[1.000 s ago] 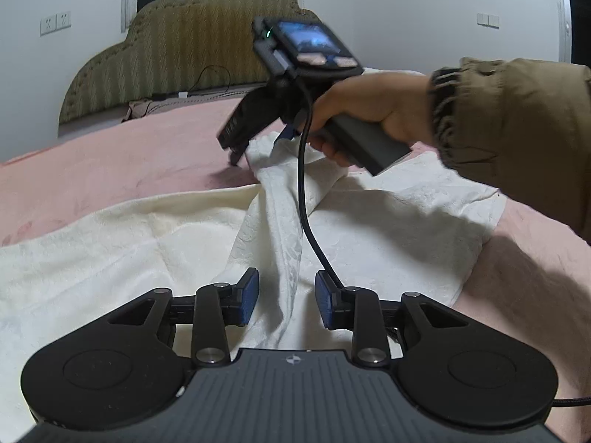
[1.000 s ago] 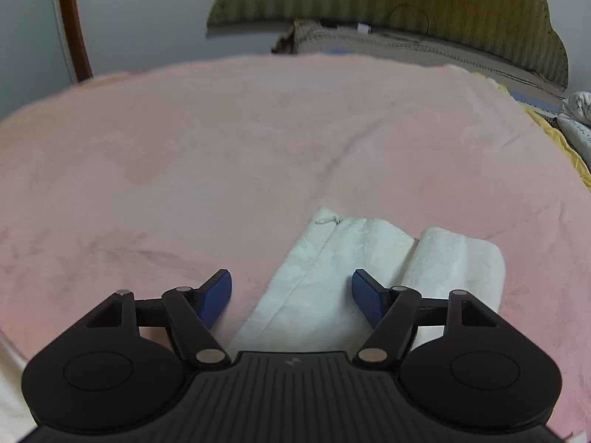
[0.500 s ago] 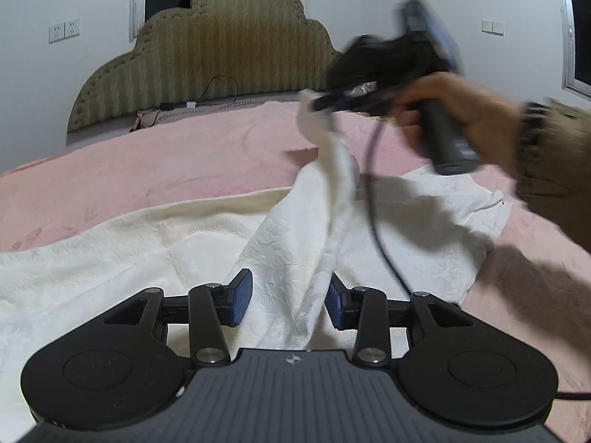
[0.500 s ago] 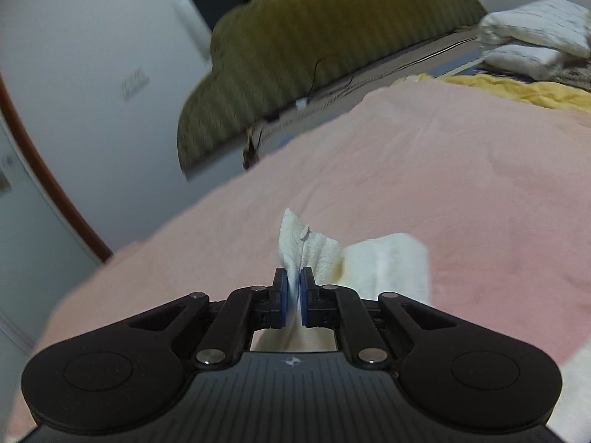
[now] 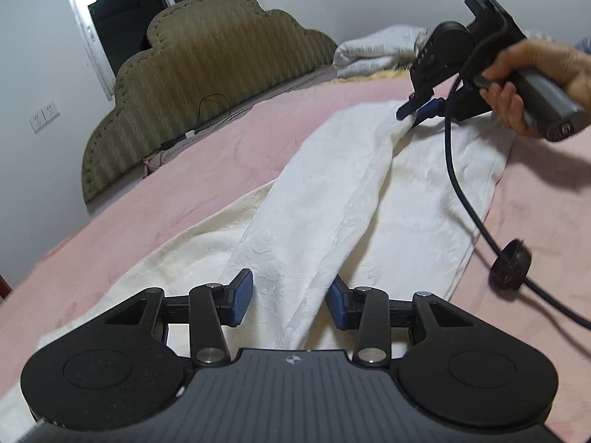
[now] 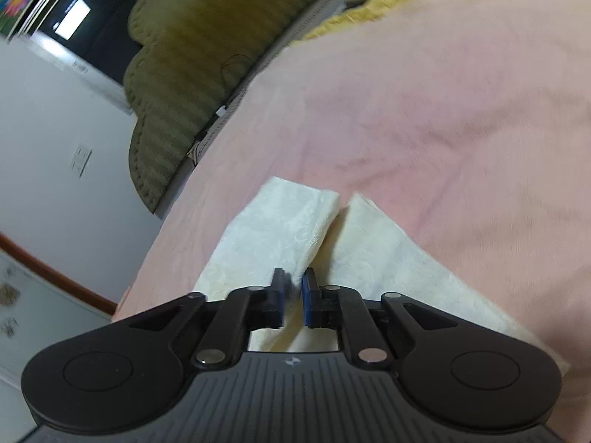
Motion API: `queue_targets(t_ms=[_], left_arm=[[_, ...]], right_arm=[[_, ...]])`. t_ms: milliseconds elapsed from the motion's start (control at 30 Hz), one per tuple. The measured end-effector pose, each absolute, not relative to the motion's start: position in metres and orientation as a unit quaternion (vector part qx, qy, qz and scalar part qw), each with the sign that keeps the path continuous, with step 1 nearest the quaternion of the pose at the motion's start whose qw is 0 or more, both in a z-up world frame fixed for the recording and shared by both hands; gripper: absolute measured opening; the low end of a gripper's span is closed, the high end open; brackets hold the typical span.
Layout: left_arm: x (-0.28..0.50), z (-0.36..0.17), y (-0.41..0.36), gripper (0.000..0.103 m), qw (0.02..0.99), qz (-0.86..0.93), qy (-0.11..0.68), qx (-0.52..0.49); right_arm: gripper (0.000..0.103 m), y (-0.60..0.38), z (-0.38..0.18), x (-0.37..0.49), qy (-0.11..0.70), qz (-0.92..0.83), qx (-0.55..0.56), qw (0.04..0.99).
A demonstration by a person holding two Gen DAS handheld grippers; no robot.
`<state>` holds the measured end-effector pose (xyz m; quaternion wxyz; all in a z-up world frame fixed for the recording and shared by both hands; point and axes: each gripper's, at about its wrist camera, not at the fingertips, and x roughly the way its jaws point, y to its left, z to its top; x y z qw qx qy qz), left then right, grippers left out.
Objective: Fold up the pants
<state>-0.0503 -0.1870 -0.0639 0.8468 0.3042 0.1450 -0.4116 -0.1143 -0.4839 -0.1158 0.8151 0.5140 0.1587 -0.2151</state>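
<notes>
1. Pants (image 5: 325, 199): white, textured, lying across the pink blanket (image 5: 229, 155) on the bed. One leg lies flat; the other is drawn up into a long ridge running from my left gripper (image 5: 290, 301) to my right gripper (image 5: 419, 112).
2. L gripper: jaws about half apart and opening. The near end of the ridge runs between the blue pads, but I can't see them pressing on it, so no grip here.
3. R gripper, in my right hand (image 5: 535, 77): jaws nearly together, just starting to part, with a pinch of the pants' cloth between the pads. In the R wrist view the cloth (image 6: 295, 232) fans out past the tips (image 6: 293, 297) in two flaps, w/ a crease between them.
4. A black cable (image 5: 456, 170) hangs from the R gripper, loops over the flat leg and out onto the blanket, w/ a round black piece on it; can't tell what that is.
5. No containers in sight.
6. Surface: the pink blanket covers the whole bed; a yellow edge (image 6: 354, 11) shows at its far side.
7. Room: olive padded headboard (image 5: 207, 85) w/ scalloped top, white folded bedding (image 5: 376, 51) piled beside it, pale walls, a wall socket (image 5: 44, 114), a dark window (image 5: 122, 7) behind the headboard.
</notes>
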Motion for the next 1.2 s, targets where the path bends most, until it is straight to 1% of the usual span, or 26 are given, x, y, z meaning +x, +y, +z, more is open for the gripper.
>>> queue_targets(t_ms=[100,233,267,300,367,467,600,667,733,800,867,933,1000,1100,1200], left_arm=[[-0.051,-0.065,-0.193,0.049,0.846,-0.401,0.13,0.326],[-0.056,-0.069,-0.204,0.048,0.843,-0.398,0.113,0.343],[-0.057,-0.07,-0.206,0.042,0.842,-0.397,0.106,0.35],[-0.059,-0.072,-0.208,0.037,0.841,-0.393,0.098,0.358],[-0.062,-0.075,-0.211,0.017,0.841,-0.383,0.087,0.373],[-0.066,-0.07,-0.204,0.008,0.846,-0.39,0.076,0.354],[-0.055,-0.051,-0.196,0.008,0.858,-0.408,0.106,0.294],[-0.036,-0.04,-0.195,0.008,0.878,-0.382,0.124,0.261],[-0.012,-0.02,-0.187,0.009,0.906,-0.342,0.141,0.207],[0.0,0.006,-0.172,0.01,0.932,-0.303,0.13,0.148],[-0.006,0.024,-0.159,0.012,0.941,-0.306,0.089,0.116],[-0.022,0.028,-0.16,0.012,0.931,-0.328,0.064,0.149],[-0.04,0.018,-0.166,0.011,0.902,-0.379,0.082,0.19],[-0.059,-0.011,-0.174,0.011,0.849,-0.454,0.143,0.231],[-0.072,-0.034,-0.182,0.011,0.824,-0.474,0.16,0.267]], right_arm=[[0.015,-0.489,-0.128,-0.109,0.145,-0.2,0.543,0.803],[0.015,-0.494,-0.135,-0.098,0.131,-0.187,0.544,0.807],[0.014,-0.494,-0.135,-0.096,0.131,-0.187,0.543,0.808],[0.011,-0.494,-0.134,-0.097,0.13,-0.187,0.543,0.808],[0.008,-0.491,-0.128,-0.103,0.123,-0.186,0.535,0.815],[0.007,-0.485,-0.114,-0.111,0.11,-0.181,0.515,0.831],[0.007,-0.486,-0.094,-0.112,0.11,-0.167,0.504,0.84],[0.007,-0.497,-0.086,-0.095,0.129,-0.149,0.515,0.834],[0.007,-0.5,-0.068,-0.076,0.131,-0.136,0.513,0.837],[0.007,-0.491,-0.04,-0.07,0.094,-0.105,0.494,0.858],[0.007,-0.478,-0.012,-0.08,0.046,-0.08,0.46,0.883],[0.007,-0.466,0.002,-0.101,0.019,-0.087,0.43,0.898],[0.007,-0.462,-0.006,-0.123,0.035,-0.129,0.421,0.897],[0.007,-0.464,-0.043,-0.156,0.097,-0.205,0.421,0.878],[0.007,-0.47,-0.083,-0.188,0.13,-0.243,0.464,0.842]])
